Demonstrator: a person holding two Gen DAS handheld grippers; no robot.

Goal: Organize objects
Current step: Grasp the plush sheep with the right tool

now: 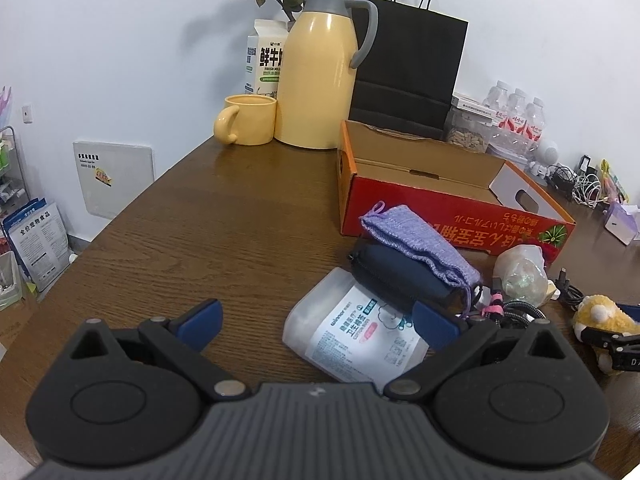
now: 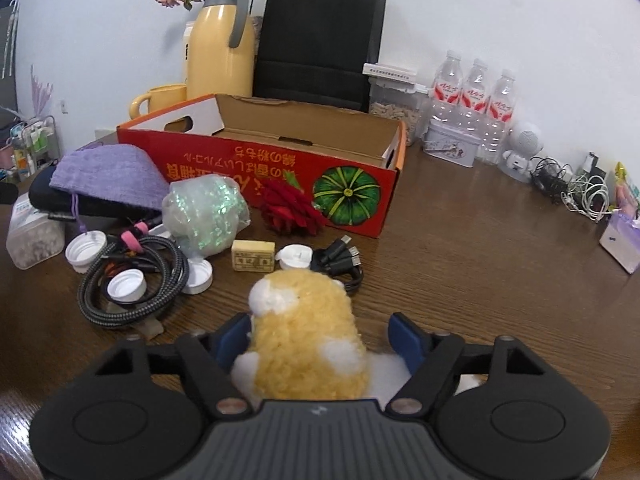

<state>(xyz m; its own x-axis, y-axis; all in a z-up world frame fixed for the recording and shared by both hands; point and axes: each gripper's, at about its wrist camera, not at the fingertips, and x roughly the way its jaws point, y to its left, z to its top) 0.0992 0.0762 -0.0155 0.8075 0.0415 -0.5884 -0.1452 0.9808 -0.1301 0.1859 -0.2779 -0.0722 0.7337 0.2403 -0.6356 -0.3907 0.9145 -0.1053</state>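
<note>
An open red cardboard box (image 1: 448,216) (image 2: 280,176) stands on the wooden table. My left gripper (image 1: 316,326) is open, its jaws on either side of a clear cotton-swab box (image 1: 352,336). Behind that lie a dark zip pouch (image 1: 400,276) and a purple knit bag (image 1: 420,244). My right gripper (image 2: 320,340) is open around a yellow plush toy (image 2: 304,336); the left pad touches it, the right pad stands apart. The toy also shows in the left wrist view (image 1: 600,316).
A braided cable coil (image 2: 132,280), white bottle caps (image 2: 86,250), a glitter ball in plastic (image 2: 204,216), a small yellow box (image 2: 253,256), a red flower (image 2: 290,208) and USB cables (image 2: 340,260) lie before the box. A yellow thermos (image 1: 320,76), mug (image 1: 248,120), black bag (image 1: 412,64) and water bottles (image 2: 472,100) stand behind.
</note>
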